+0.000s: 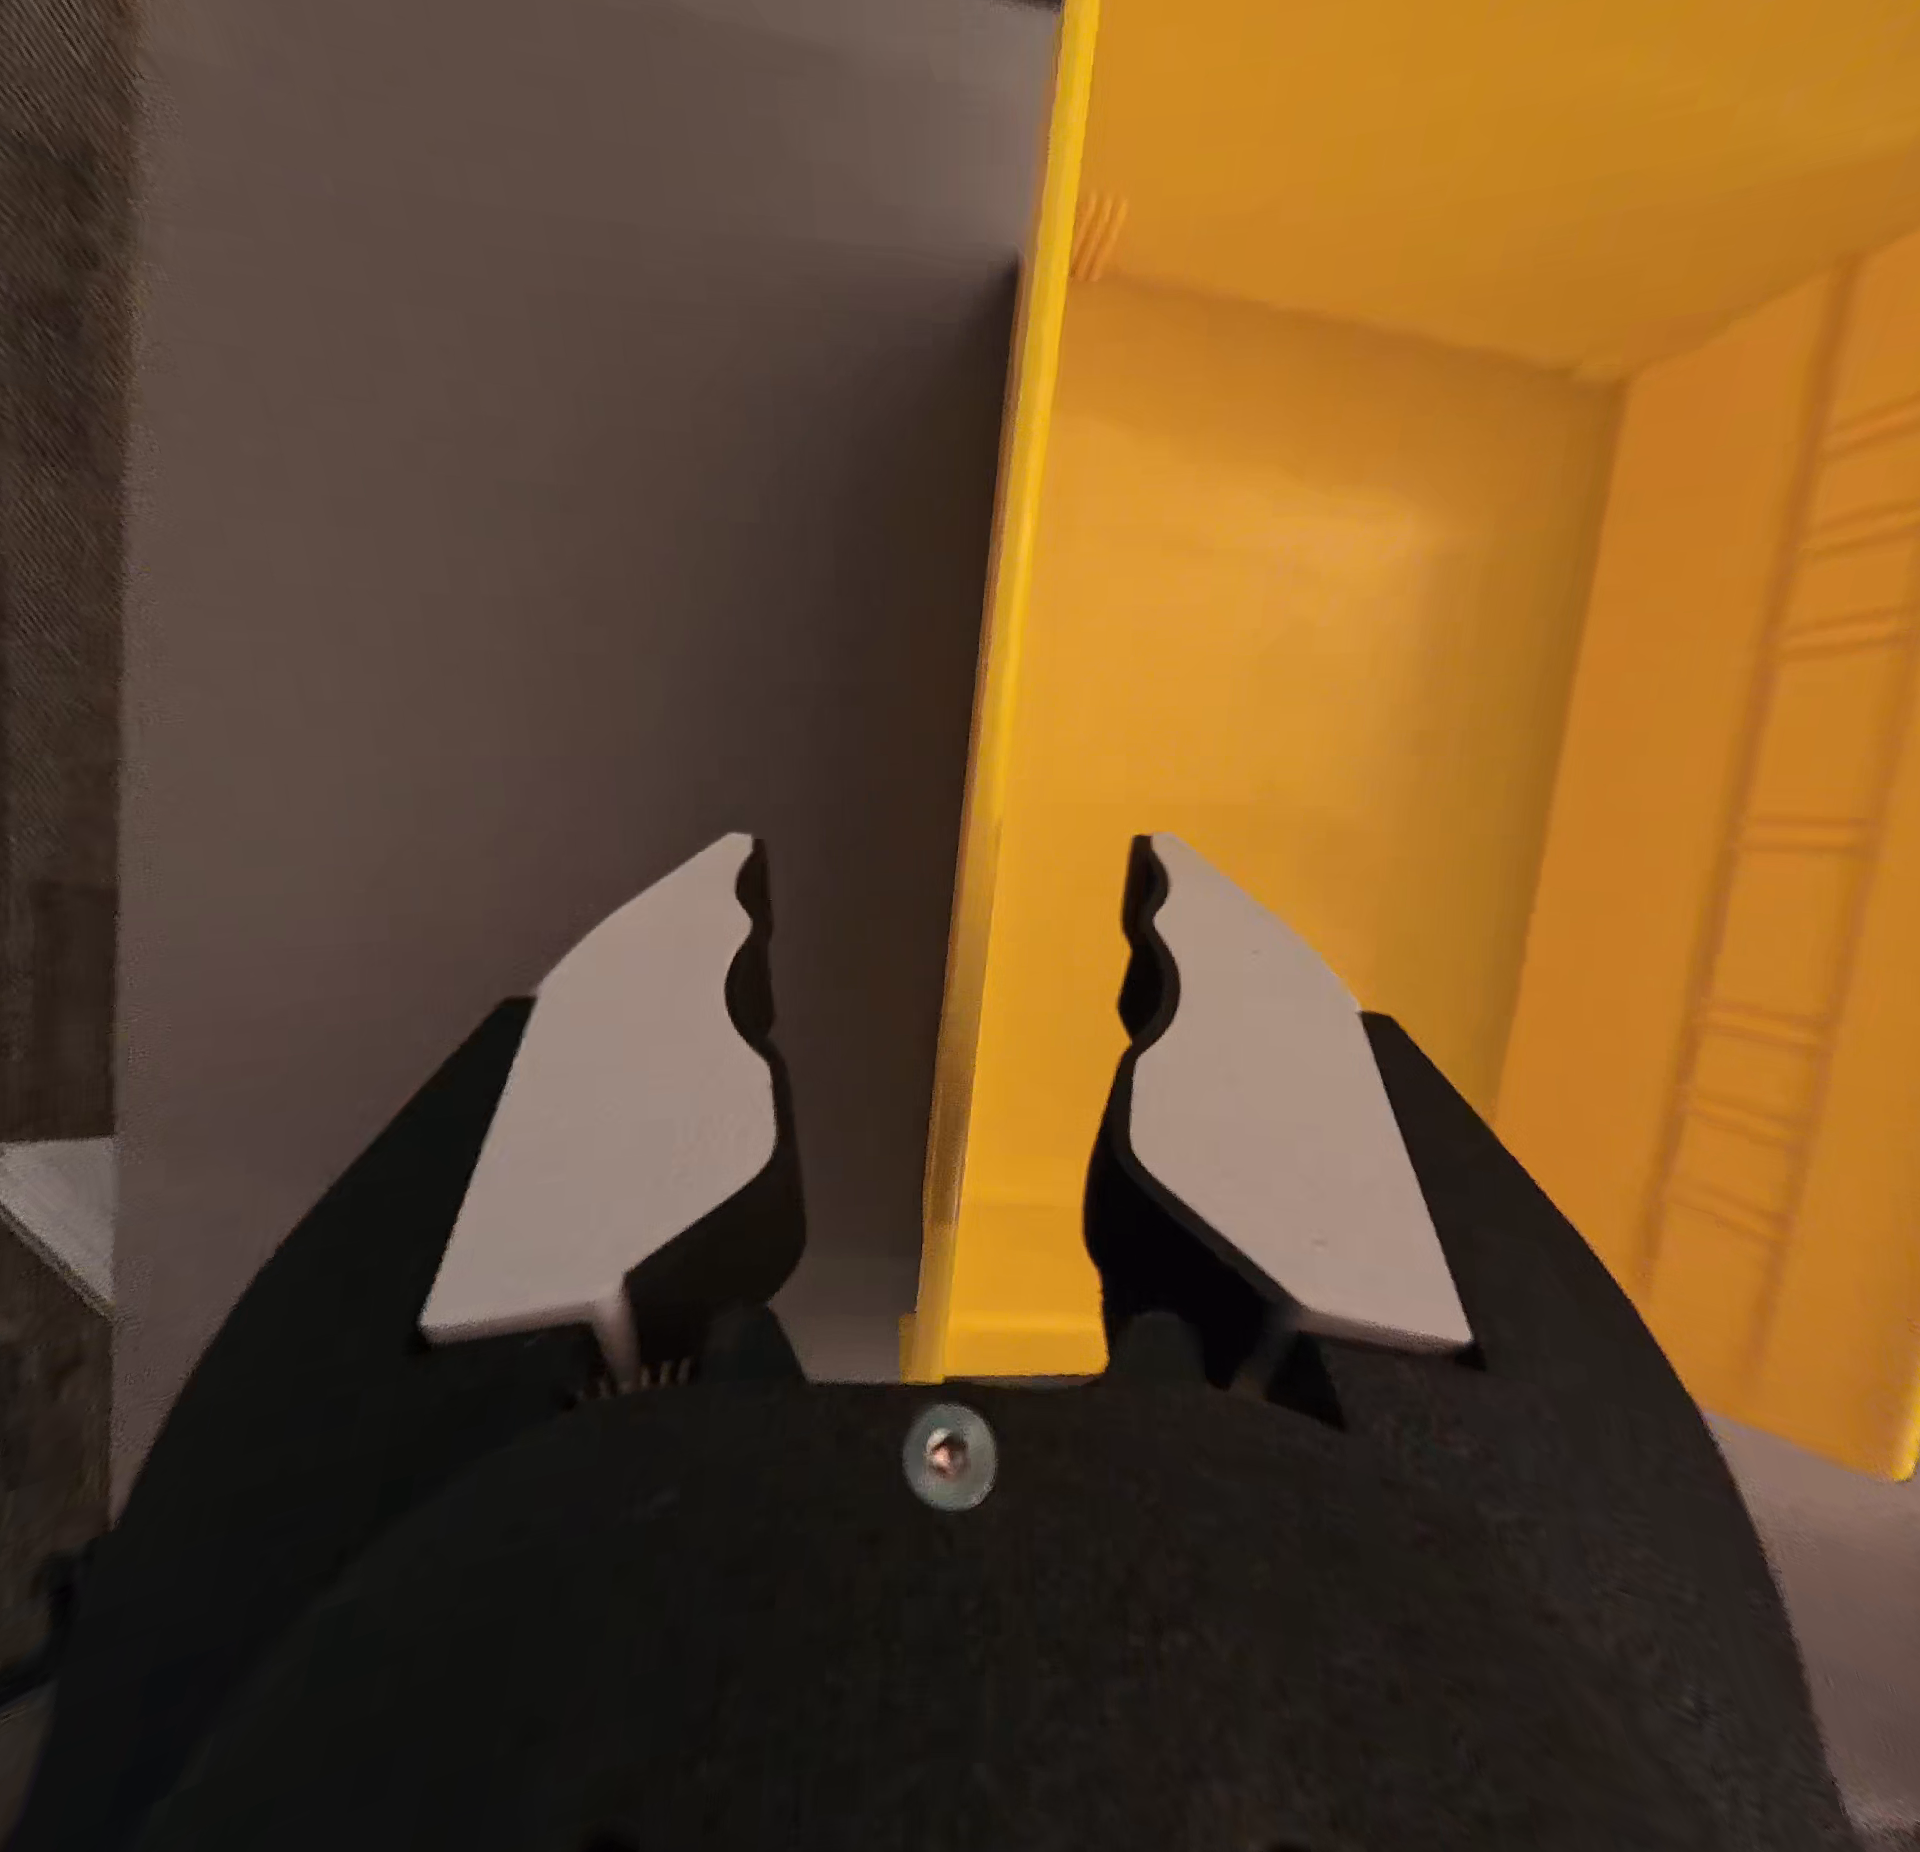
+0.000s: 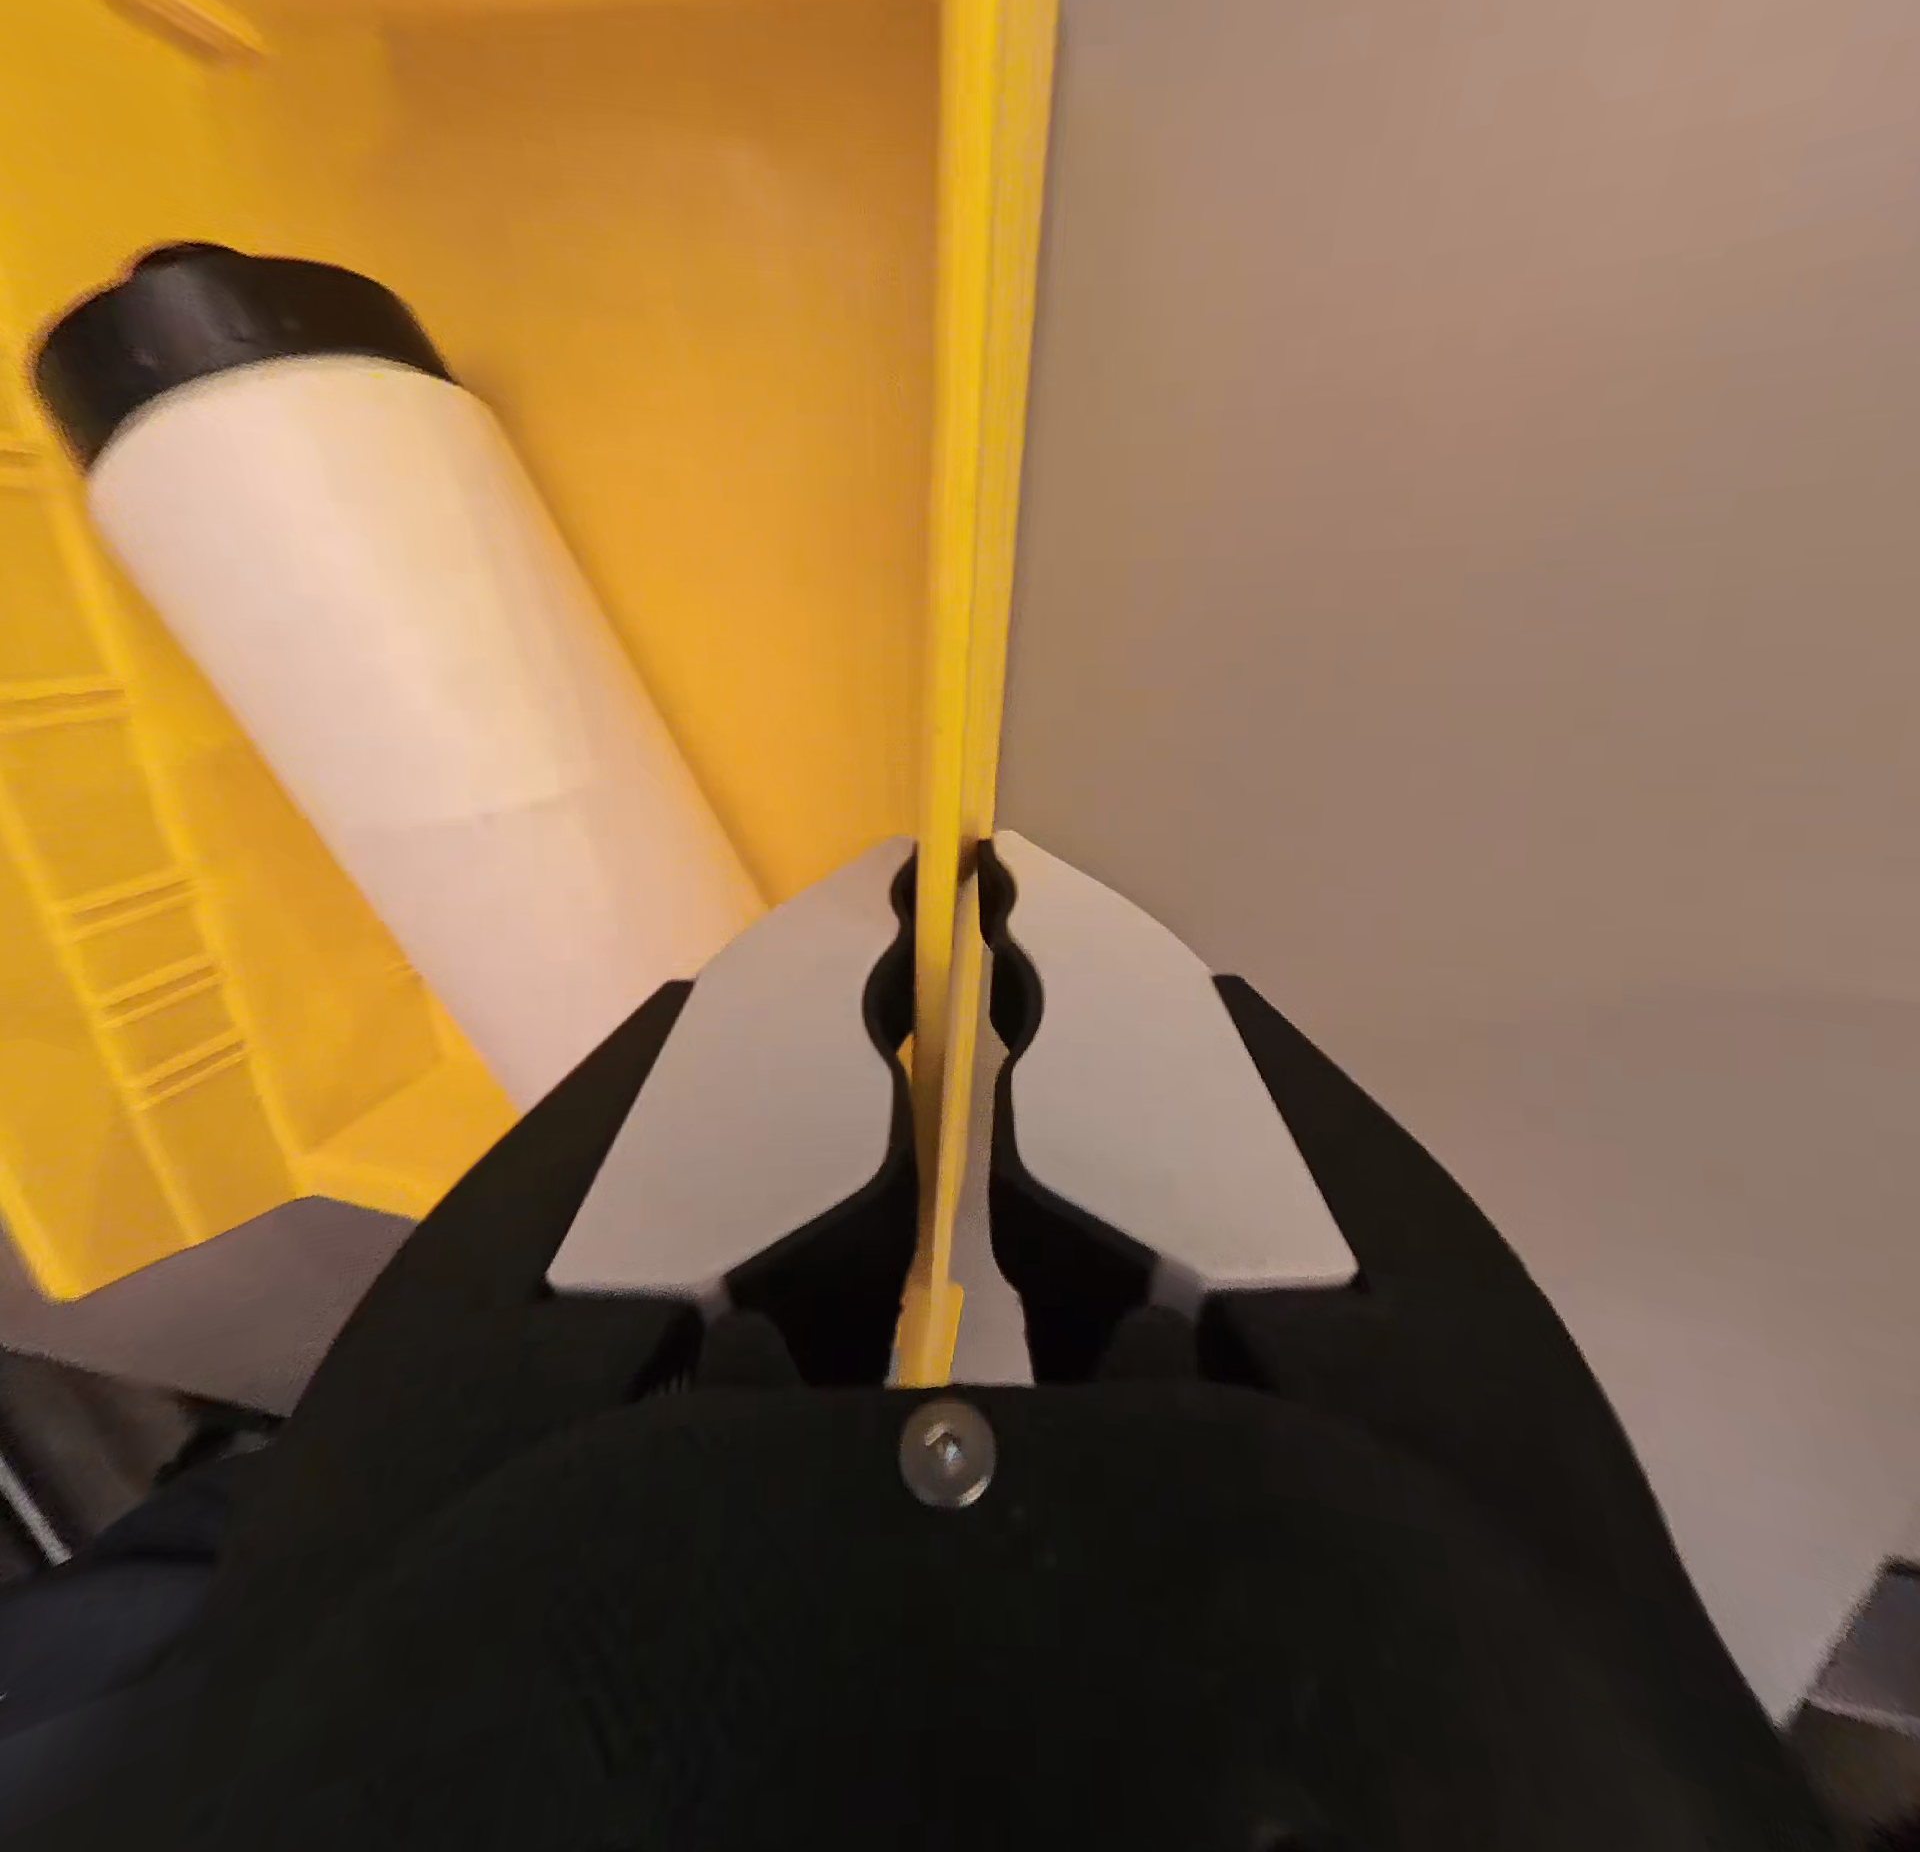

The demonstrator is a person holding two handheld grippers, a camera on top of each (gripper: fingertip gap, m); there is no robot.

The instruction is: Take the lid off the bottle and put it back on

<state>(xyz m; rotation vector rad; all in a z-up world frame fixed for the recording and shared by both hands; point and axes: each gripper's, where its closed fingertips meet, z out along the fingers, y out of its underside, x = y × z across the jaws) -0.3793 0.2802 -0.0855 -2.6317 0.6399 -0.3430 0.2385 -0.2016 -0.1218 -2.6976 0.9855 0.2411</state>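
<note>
The yellow plastic bin [image 2: 665,368] holds one white cylindrical bottle [image 2: 416,680], black lid [image 2: 218,332] on, near its left wall. The right gripper [image 2: 948,852] pinches the bin's right wall; the left gripper [image 1: 948,852] sits spread around the opposite wall.

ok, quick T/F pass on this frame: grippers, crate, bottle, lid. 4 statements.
1. The right gripper is shut on the yellow crate wall. True.
2. The left gripper is shut on the same wall. False: its jaws stand open, straddling a crate wall.
3. The black lid is off the white bottle. False: it is on the bottle.
4. The bottle is inside the crate. True.
</note>
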